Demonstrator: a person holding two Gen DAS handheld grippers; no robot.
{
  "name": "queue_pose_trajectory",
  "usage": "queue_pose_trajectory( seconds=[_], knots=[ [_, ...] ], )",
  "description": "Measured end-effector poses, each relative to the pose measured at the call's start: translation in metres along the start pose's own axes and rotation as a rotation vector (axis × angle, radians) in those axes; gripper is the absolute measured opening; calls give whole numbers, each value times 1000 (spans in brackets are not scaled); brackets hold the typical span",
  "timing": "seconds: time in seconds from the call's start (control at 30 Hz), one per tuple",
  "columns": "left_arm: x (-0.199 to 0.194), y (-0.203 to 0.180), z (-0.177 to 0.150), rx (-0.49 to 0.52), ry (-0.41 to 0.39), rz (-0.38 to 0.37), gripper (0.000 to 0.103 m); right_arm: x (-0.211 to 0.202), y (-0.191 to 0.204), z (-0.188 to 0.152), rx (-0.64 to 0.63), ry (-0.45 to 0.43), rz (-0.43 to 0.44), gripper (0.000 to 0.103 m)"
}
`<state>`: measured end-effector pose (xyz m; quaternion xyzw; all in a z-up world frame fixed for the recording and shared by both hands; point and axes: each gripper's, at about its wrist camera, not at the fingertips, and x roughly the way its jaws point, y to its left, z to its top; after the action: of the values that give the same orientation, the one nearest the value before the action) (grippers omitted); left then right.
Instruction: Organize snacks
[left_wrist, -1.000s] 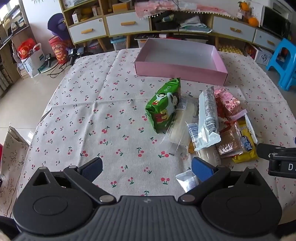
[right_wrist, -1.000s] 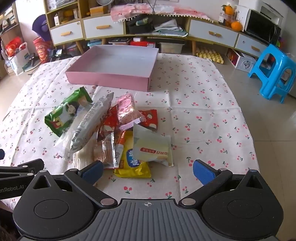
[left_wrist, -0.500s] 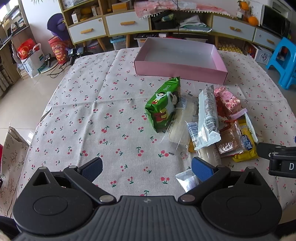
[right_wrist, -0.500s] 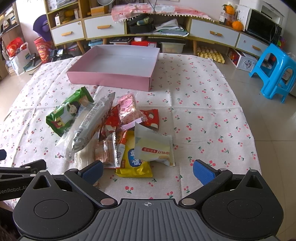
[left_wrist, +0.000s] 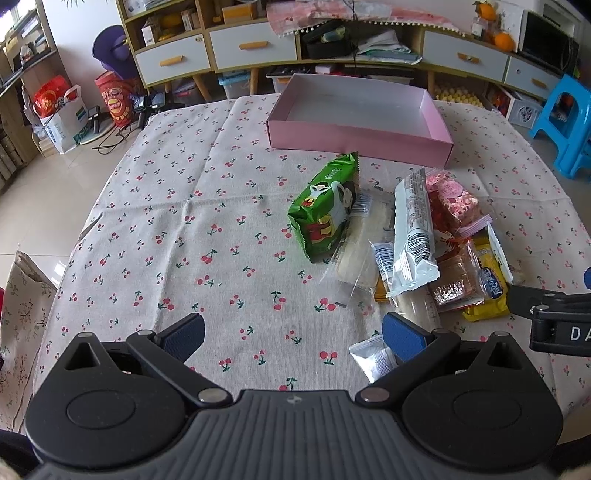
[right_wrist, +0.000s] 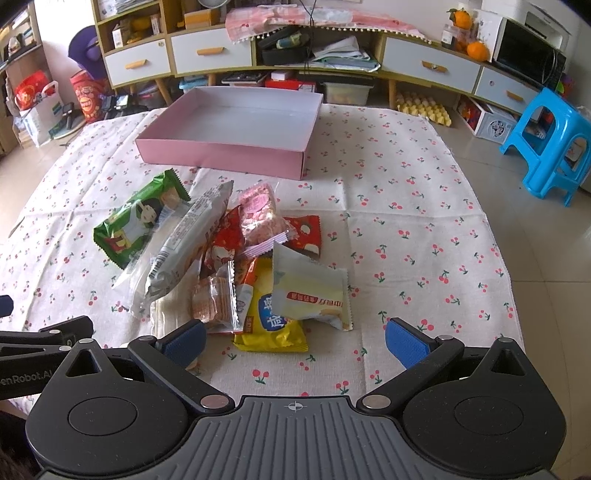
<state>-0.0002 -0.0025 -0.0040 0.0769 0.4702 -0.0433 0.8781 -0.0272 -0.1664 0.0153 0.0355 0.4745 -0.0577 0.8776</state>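
A pile of snack packets lies on the cherry-print tablecloth: a green packet (left_wrist: 325, 206) (right_wrist: 138, 221), a long silver-white packet (left_wrist: 413, 229) (right_wrist: 184, 243), a pink packet (right_wrist: 260, 214), a red packet (right_wrist: 304, 234), a yellow packet (right_wrist: 269, 325) and a pale cream packet (right_wrist: 310, 291). An empty pink box (left_wrist: 360, 142) (right_wrist: 221, 155) stands behind the pile. My left gripper (left_wrist: 293, 332) is open, near the pile's front left. My right gripper (right_wrist: 295, 338) is open, just in front of the yellow packet.
A small silver sachet (left_wrist: 371, 356) lies by the left gripper's right finger. The right gripper's arm shows in the left wrist view (left_wrist: 546, 314). A blue stool (right_wrist: 546, 147) stands right of the table. Cabinets (right_wrist: 424, 66) line the back wall.
Both grippers have drifted very slightly. The snacks and the box have not moved.
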Motion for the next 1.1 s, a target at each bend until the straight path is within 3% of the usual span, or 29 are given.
queue_pose_trajectory(
  seconds=[1.1],
  knots=[
    [1, -2, -3, -4, 10, -4, 103, 0, -1, -1, -4, -1, 0, 103]
  ],
)
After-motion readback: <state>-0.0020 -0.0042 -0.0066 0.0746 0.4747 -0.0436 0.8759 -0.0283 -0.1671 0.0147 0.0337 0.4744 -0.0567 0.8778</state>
